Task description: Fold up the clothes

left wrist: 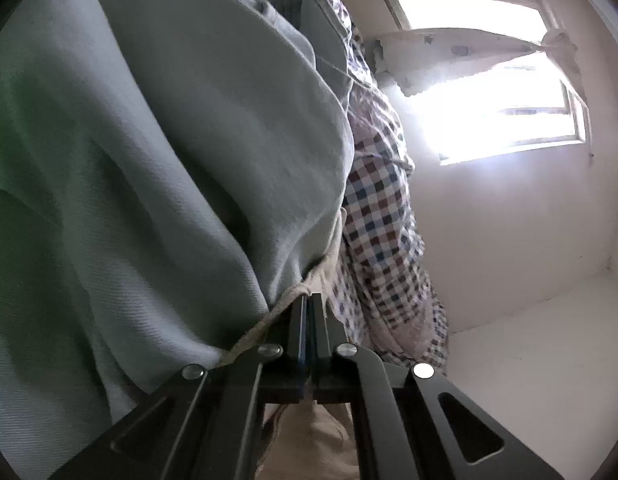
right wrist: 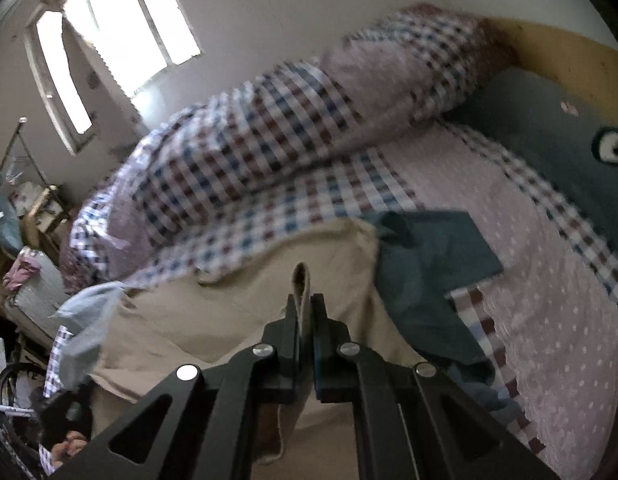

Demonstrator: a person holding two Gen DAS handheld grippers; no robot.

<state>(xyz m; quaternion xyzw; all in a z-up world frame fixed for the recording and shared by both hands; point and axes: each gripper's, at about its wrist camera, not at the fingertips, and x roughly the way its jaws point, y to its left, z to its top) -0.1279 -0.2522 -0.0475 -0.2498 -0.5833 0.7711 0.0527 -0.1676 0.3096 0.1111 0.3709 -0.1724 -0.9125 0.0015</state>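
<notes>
A beige garment (right wrist: 229, 320) lies spread on the bed in the right wrist view. My right gripper (right wrist: 307, 300) is shut on a raised fold of it. In the left wrist view a pale green garment (left wrist: 169, 160) hangs close and fills the left half. My left gripper (left wrist: 307, 300) is shut where this cloth bunches, and a beige hem (left wrist: 305, 284) runs into the fingers beside it. The right wrist view shows that same pale cloth (right wrist: 89, 320) lifted at the bed's left edge, over the left gripper (right wrist: 65, 404) and a hand (right wrist: 69, 450). A teal garment (right wrist: 437, 256) lies right of the beige one.
A heaped checked quilt (right wrist: 249, 152) lies along the wall behind the clothes. A pink dotted sheet (right wrist: 529, 280) covers the bed, with a dark teal pillow (right wrist: 549, 140) at the wooden headboard (right wrist: 569, 52). A bright window (left wrist: 509, 112) is opposite. Furniture and clutter (right wrist: 29, 280) stand left of the bed.
</notes>
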